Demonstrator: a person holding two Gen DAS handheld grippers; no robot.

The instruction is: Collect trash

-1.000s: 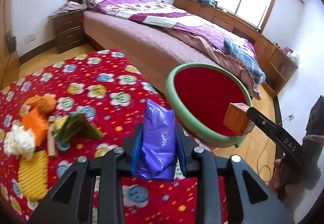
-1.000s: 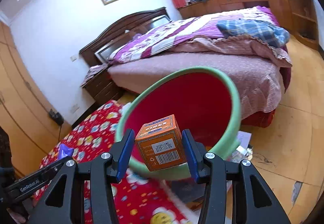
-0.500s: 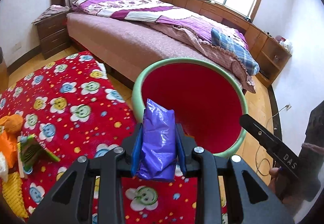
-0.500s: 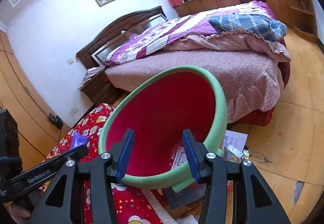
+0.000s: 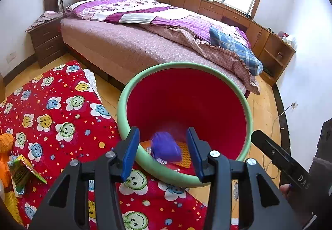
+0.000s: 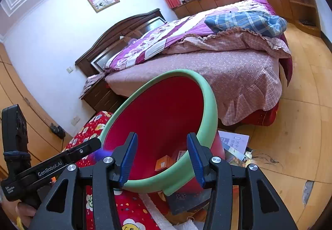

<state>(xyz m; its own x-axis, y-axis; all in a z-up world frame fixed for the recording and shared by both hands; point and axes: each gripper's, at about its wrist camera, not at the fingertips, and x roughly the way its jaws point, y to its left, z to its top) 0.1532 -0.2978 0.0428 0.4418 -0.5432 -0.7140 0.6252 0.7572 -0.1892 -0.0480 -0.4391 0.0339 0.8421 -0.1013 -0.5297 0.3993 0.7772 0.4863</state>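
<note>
left gripper (image 5: pixel 164 151): we see jaws just opening, wide, purple bag (image 5: pixel 166 146) loose inside red bin (image 5: pixel 128 92)
right gripper (image 6: pixel 161 154): wide, empty, at bin's near rim
orange box (image 6: pixel 162 164): on bin floor

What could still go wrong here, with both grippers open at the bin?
1. The left gripper has just opened; the blurred purple bag is mid-fall and could catch on the bin rim.
2. The bin looks tilted, so bumping it could spill the orange box.
3. Trash remains on the mat.
</note>
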